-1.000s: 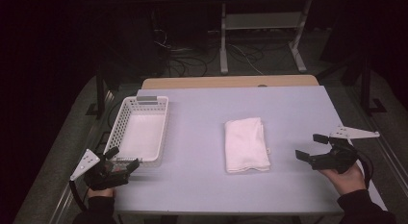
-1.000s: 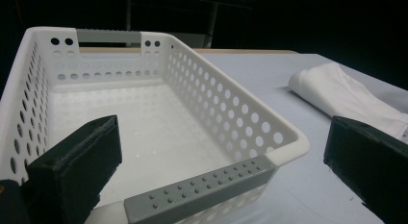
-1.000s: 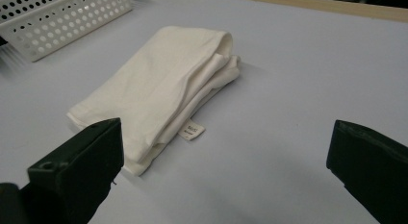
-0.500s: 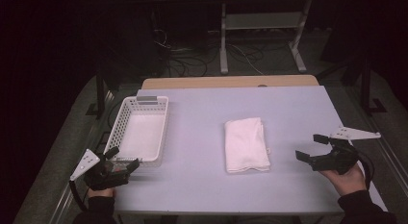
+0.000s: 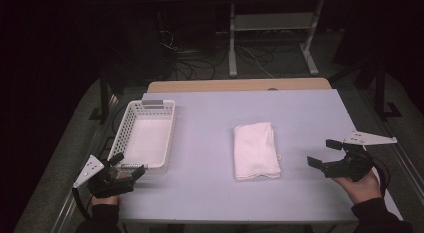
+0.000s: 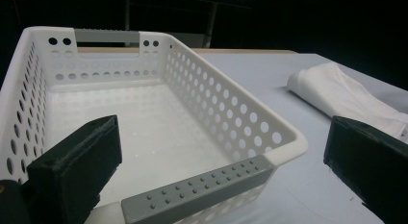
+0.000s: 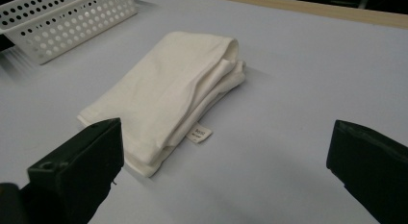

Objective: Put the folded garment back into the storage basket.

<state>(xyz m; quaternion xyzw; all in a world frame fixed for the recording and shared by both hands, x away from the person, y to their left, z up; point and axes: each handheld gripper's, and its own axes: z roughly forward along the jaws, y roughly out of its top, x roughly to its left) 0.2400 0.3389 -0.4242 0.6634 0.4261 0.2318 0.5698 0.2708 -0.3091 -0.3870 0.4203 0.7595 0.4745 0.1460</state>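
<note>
Two grippers were held with jaws spread apart — the left gripper (image 5: 125, 169) by the empty white basket (image 5: 126, 127), the right gripper (image 5: 325, 155) near the folded white towel (image 5: 255, 150).

The person wears dark sleeves that reach the wrists. Each hand holds a black two-jaw gripper: the left gripper (image 5: 124, 165) and the right gripper (image 5: 325, 153) both have blocky, matte black jaws. Each carries a pale grey three-cornered plate on top, and a dark cable trails from each.
</note>
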